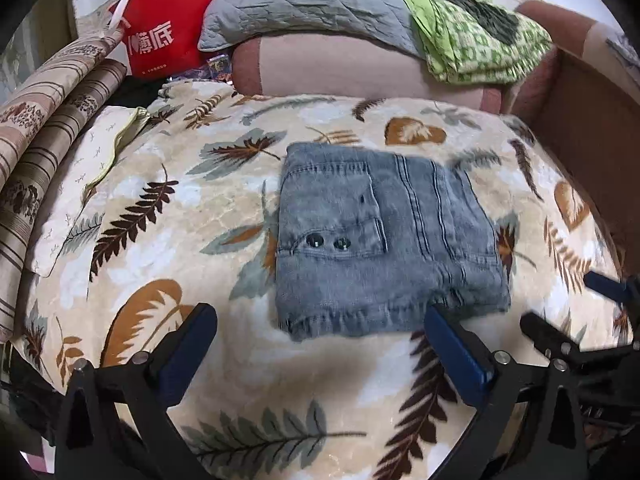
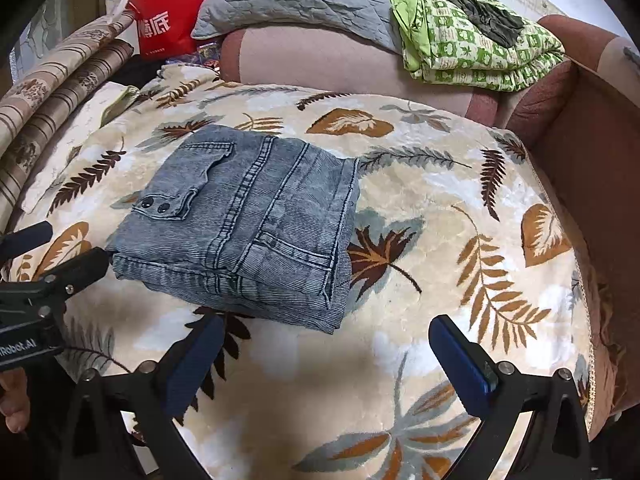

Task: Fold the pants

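The grey-blue denim pants [image 1: 380, 236] lie folded into a compact square on the leaf-patterned blanket [image 1: 168, 216], a pocket flap with two dark buttons on top. In the right wrist view the pants [image 2: 248, 224] sit left of centre. My left gripper [image 1: 320, 320] is open and empty, just in front of the near edge of the pants. My right gripper [image 2: 326, 328] is open and empty, just in front of the pants' near right corner. The right gripper also shows in the left wrist view [image 1: 568, 304], and the left gripper in the right wrist view [image 2: 68, 248].
A red paper bag [image 1: 168, 28], a grey quilted pillow [image 1: 304, 4] and a folded green patterned cloth [image 1: 480, 36] lie at the back on a pink bolster [image 1: 340, 68]. Striped bedding [image 1: 44, 152] is at the left. A brown bed frame [image 1: 584, 128] runs along the right.
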